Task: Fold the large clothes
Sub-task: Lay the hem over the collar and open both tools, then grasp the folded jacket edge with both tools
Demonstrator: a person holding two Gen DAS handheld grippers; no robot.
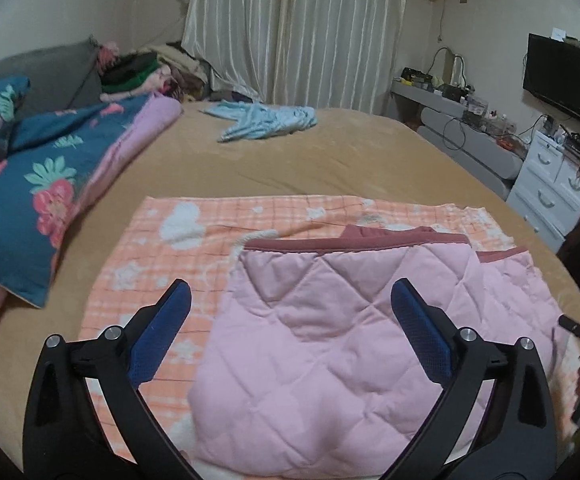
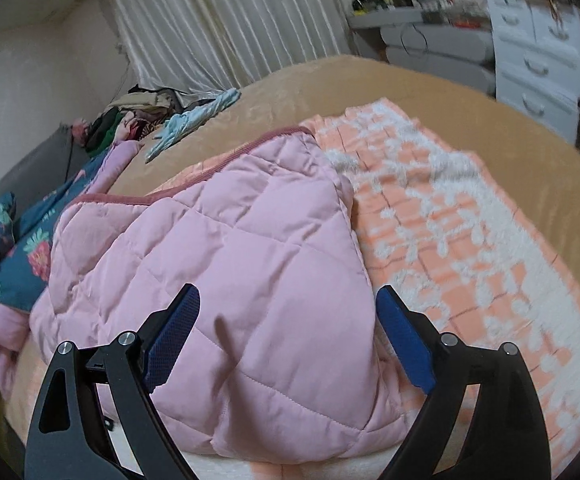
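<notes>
tan bedding covers the bed (image 1: pixel 329 160), which fills a bedroom with pale curtains (image 1: pixel 290 28) at the back. going left to right in the left wrist view: a teal floral quilt (image 1: pixel 38 184) is heaped along the left side, a crumpled light blue garment (image 1: pixel 266 120) lies far up the bed, an orange-and-white checked blanket (image 1: pixel 194 236) is spread flat in the middle, and white drawers (image 1: pixel 549 184) stand off the right edge under a wall tv (image 1: pixel 565 80).

the pink quilted garment (image 1: pixel 329 344) lies on top of the checked blanket, near the front edge of the bed, doubled over with its dark pink trim along the far edge. it looks partly folded: at least one fold appears made, but the bundle is puffy and uneven, so further folds and squaring likely remain.

the left gripper (image 1: pixel 290 300) hovers over the garment with jaws spread wide, holding nothing. the right gripper (image 2: pixel 288 304) does likewise, jaws apart above the garment's near portion.
</notes>
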